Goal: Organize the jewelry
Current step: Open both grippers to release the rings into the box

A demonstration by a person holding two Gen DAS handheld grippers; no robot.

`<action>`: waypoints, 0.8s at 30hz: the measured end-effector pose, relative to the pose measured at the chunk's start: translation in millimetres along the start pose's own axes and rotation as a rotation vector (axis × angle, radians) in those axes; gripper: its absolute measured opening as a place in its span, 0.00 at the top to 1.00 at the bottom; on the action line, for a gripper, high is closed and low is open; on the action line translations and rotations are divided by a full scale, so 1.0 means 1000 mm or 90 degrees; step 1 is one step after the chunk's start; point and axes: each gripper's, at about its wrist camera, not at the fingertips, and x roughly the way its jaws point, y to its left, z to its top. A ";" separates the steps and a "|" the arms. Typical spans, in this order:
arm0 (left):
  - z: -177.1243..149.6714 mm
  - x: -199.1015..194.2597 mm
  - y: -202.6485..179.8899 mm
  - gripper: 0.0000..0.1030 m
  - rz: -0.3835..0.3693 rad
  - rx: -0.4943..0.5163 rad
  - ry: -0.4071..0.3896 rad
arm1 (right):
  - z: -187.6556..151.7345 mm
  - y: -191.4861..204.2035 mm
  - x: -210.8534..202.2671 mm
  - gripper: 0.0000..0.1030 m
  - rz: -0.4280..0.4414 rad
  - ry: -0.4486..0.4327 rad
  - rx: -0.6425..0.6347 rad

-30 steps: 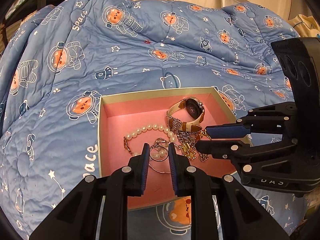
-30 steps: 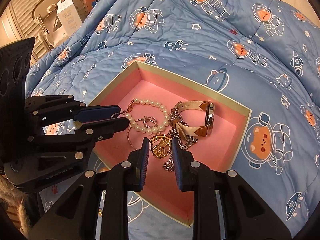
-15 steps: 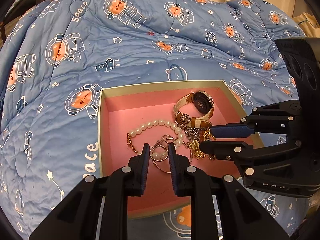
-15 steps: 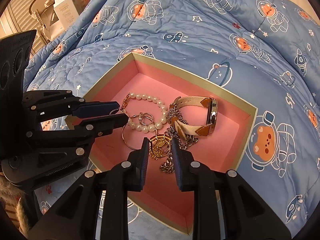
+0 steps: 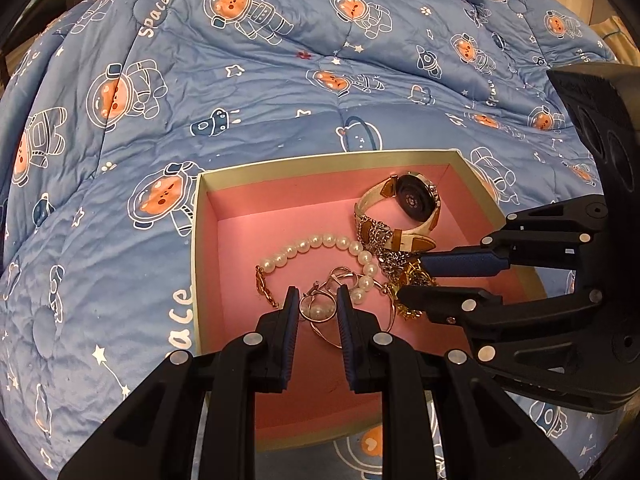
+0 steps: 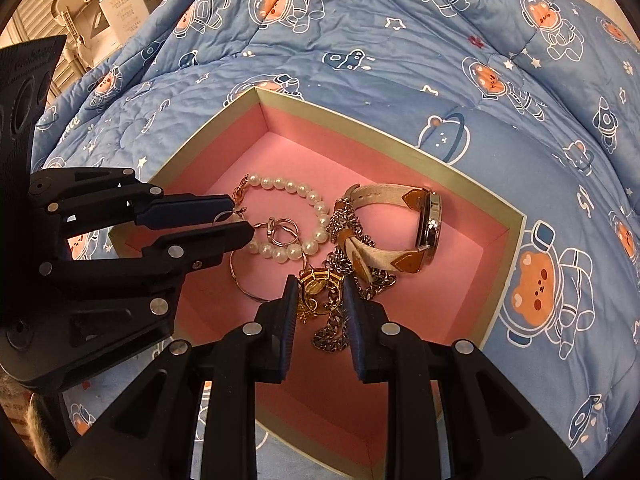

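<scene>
A pink-lined box (image 5: 280, 208) (image 6: 452, 184) lies on the blue quilt and holds a pearl bracelet (image 5: 320, 242) (image 6: 298, 190), a cream-strap watch (image 5: 412, 200) (image 6: 430, 220), silver rings (image 6: 282, 230), a thin bangle (image 6: 240, 280), a silver chain (image 6: 340, 332) and a gold pendant (image 6: 316, 286). My left gripper (image 5: 317, 306) is open, its fingers either side of pearl earrings (image 5: 318, 312) in the box. My right gripper (image 6: 320, 294) is open, its fingers either side of the gold pendant and chain.
The blue astronaut-print quilt (image 5: 280, 80) (image 6: 480, 60) covers the bed all round the box. A white carton (image 6: 120, 4) and a chair stand beyond the bed's far left edge in the right wrist view.
Both grippers have moved forward and down into the box. The left fingers now flank the pearl earrings and the right fingers flank the gold pendant. The jaws stay open.
</scene>
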 end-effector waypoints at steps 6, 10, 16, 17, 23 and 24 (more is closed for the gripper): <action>0.000 0.001 0.001 0.82 0.005 0.002 0.000 | 0.000 -0.001 0.000 0.77 0.000 -0.002 0.003; 0.000 0.001 0.001 0.79 0.005 0.000 0.002 | 0.000 -0.001 0.000 0.75 0.001 -0.004 0.005; 0.001 -0.001 0.001 0.72 0.007 -0.003 -0.006 | -0.001 0.002 -0.004 0.64 0.000 -0.012 0.000; 0.001 -0.001 0.001 0.71 0.008 -0.003 -0.007 | -0.001 0.002 -0.004 0.64 -0.001 -0.014 -0.001; 0.001 -0.009 0.005 0.55 0.005 -0.010 -0.031 | -0.004 -0.001 -0.016 0.57 0.013 -0.036 0.009; 0.001 -0.011 0.005 0.54 0.003 -0.010 -0.036 | -0.005 -0.001 -0.020 0.54 0.012 -0.044 0.008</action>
